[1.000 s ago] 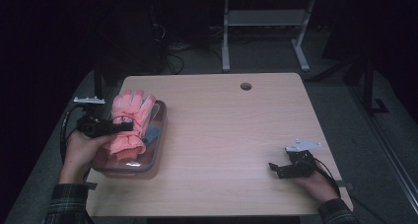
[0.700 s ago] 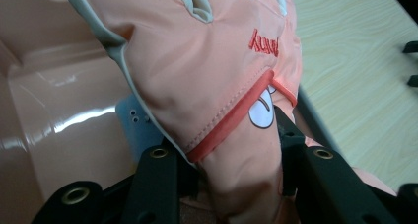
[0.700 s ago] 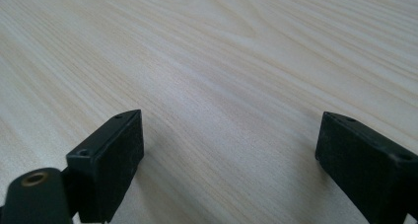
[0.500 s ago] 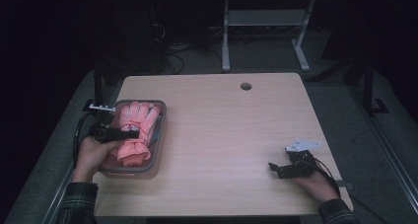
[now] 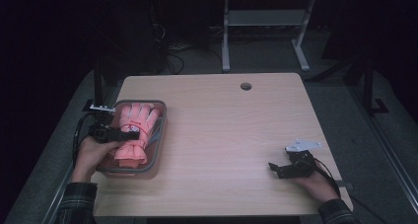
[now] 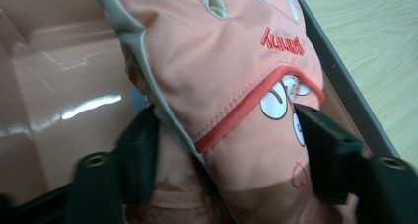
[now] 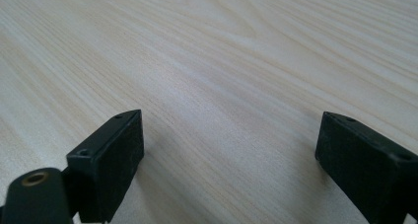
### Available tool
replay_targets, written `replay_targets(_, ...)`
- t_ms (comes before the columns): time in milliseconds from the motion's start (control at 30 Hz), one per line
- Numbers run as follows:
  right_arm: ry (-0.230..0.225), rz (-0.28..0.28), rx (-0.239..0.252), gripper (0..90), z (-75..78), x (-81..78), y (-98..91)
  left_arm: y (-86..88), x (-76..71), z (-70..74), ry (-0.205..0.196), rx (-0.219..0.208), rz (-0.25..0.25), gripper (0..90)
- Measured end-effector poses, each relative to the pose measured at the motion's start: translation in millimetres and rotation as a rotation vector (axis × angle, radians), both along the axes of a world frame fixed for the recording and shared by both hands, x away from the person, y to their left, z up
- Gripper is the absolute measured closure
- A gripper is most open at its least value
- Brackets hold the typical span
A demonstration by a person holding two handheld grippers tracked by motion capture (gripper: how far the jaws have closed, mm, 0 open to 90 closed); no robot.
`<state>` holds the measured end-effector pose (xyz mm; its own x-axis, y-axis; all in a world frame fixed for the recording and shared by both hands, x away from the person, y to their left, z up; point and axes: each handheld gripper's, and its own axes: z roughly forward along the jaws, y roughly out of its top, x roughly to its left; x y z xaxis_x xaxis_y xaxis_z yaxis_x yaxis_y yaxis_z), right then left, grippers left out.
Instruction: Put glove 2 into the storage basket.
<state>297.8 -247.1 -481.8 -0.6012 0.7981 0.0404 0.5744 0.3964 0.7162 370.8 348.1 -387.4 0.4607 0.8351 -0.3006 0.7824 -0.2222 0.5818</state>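
1. Since a second ago the left gripper (image 5: pixel 129 133) has come down with the pink glove (image 5: pixel 134 130), which was lifted above the bin (image 5: pixel 156 150) and now lies inside it.
2. Its jaws have just been opening; in the left gripper view they stand on either side of the glove's (image 6: pixel 236 86) cuff, the glove between them, the pads no longer squeezing it.
3. The glove's fingers point toward 12 o'clock and its cuff lies toward 6, inside the bin at the table's (image 5: pixel 222 130) 9 o'clock edge.
4. The right gripper (image 5: pixel 274 169) rests at about 4 o'clock on the table (image 7: pixel 236 61), well apart from the bin, its jaws spread wide with bare wood between them, as it was a second ago.
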Motion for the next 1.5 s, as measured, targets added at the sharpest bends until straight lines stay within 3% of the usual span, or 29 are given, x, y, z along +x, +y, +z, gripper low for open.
replay_targets(100, 0.000, 0.000, 0.000, 10.8, 0.0, 0.0, 0.0, 1.3, 0.2, 5.9, -0.017, 0.036, 0.016, 20.6)
replay_targets(233, 0.000, 0.000, 0.000, 10.8, 0.0, 0.0, 0.0, 8.9, -0.8, 16.8, -0.056, 0.041, 0.057, 16.0)
replay_targets(633, 0.000, 0.000, 0.000, 10.8, 0.0, 0.0, 0.0, 22.1, -2.9, 36.2, -0.099, 0.058, 0.099, 13.2)
replay_targets(967, 0.000, 0.000, 0.000, 10.8, 0.0, 0.0, 0.0, 15.9, -3.3, 55.2, -0.143, 0.068, 0.085, 13.2)
replay_targets(1200, 0.000, 0.000, 0.000, 10.8, 0.0, 0.0, 0.0, -2.4, -3.5, 67.8, -0.173, 0.063, 0.044, 13.2)
replay_targets(1500, 0.000, 0.000, 0.000, 10.8, 0.0, 0.0, 0.0, -40.4, 0.6, 75.1, -0.202, 0.040, -0.038, 13.2)
